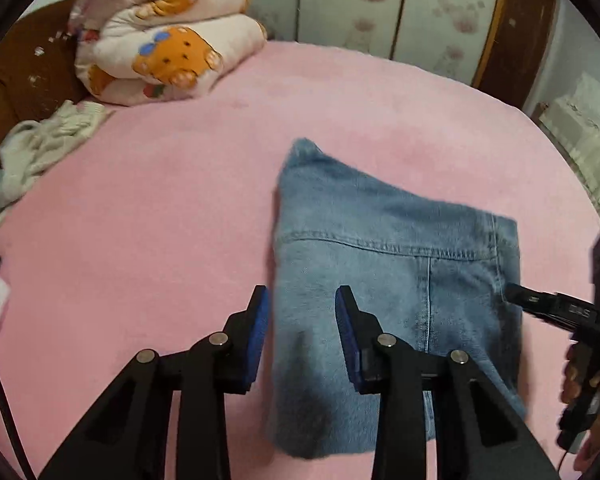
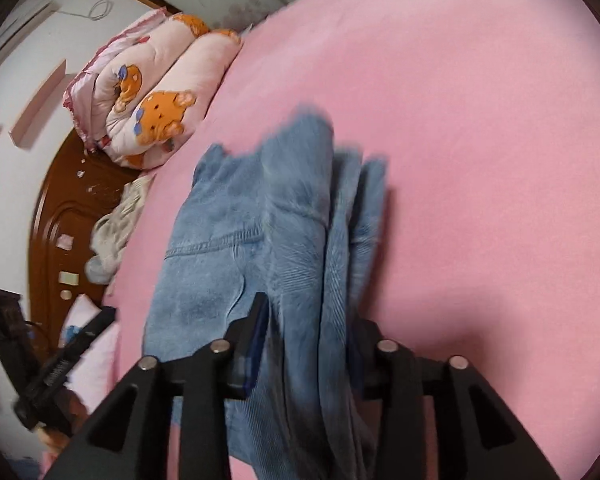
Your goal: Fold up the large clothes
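Folded blue jeans lie on the pink bed sheet. My left gripper straddles the jeans' left edge with its blue pads apart and a gap showing beside the cloth, so it is open. A finger of the right gripper touches the jeans' right edge, held by a hand at the frame's right side. In the right wrist view the jeans show stacked fold layers running between my right gripper's spread jaws. Its right finger is partly hidden behind the denim.
A rolled pink quilt with orange bears sits at the head of the bed by a brown headboard. Crumpled white clothes lie at the bed's left edge. A radiator stands beyond the right side.
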